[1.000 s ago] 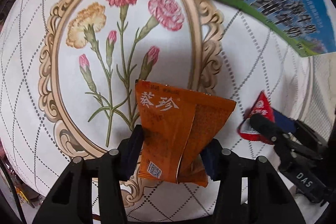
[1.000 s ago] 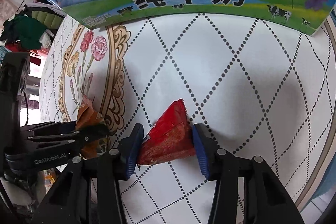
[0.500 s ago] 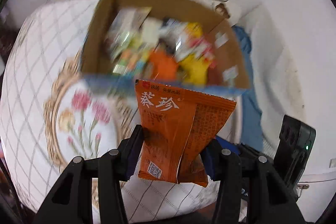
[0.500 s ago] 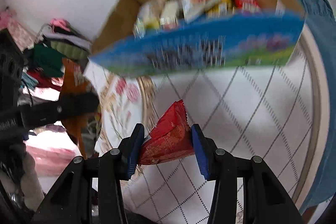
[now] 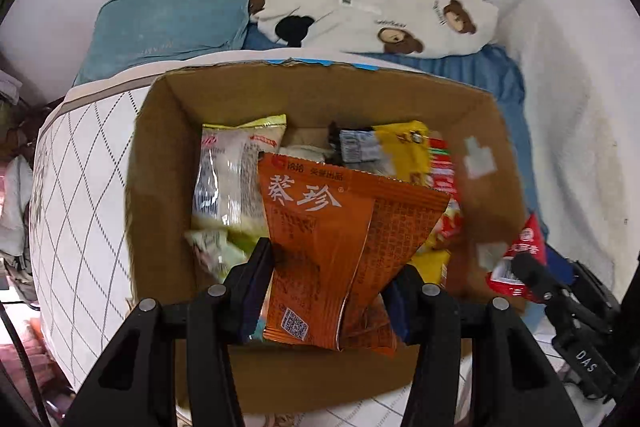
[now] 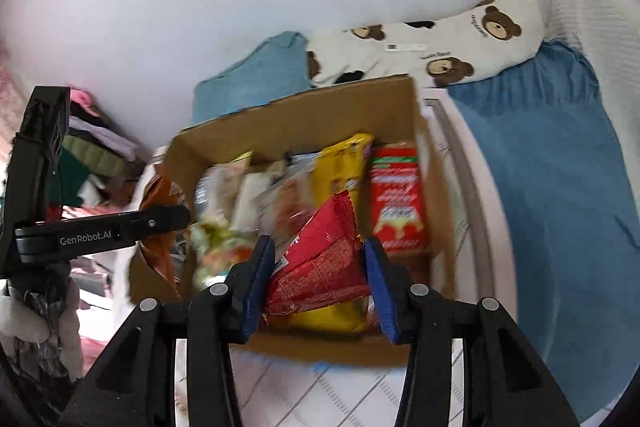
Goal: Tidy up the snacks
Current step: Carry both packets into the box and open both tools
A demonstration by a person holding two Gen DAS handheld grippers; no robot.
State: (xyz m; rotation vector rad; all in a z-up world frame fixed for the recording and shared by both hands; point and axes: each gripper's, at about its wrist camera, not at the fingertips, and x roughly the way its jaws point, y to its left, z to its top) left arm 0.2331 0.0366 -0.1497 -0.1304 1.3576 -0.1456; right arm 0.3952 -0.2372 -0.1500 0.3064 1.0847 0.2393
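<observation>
An open cardboard box stands on the quilted bed and holds several snack packets. My left gripper is shut on an orange snack packet and hangs over the box's near left part. My right gripper is shut on a red snack packet above the box's near right side. In the left wrist view the right gripper shows at the right with the red packet. The left gripper with the orange packet appears at the left of the right wrist view.
Inside the box lie a clear-and-green packet, a yellow packet and a red carton-like pack. Behind the box are a teal cushion and a bear-print pillow. A blue blanket lies right; clothes pile left.
Both grippers rose from the quilted bed surface and moved forward over the open box, each still holding its packet. The view went from the box's printed side to its inside.
</observation>
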